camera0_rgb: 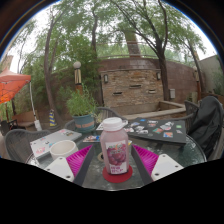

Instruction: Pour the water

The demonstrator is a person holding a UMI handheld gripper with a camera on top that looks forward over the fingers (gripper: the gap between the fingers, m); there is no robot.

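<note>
Hand-held gripper (116,158) clamped on a bottle (115,146) with a white cap, both pink pads pressed against its sides, over the glass bench (160,151); white bowl (63,148) near left; potted plant (82,108) farther back; brick wall (132,84) beyond.
</note>
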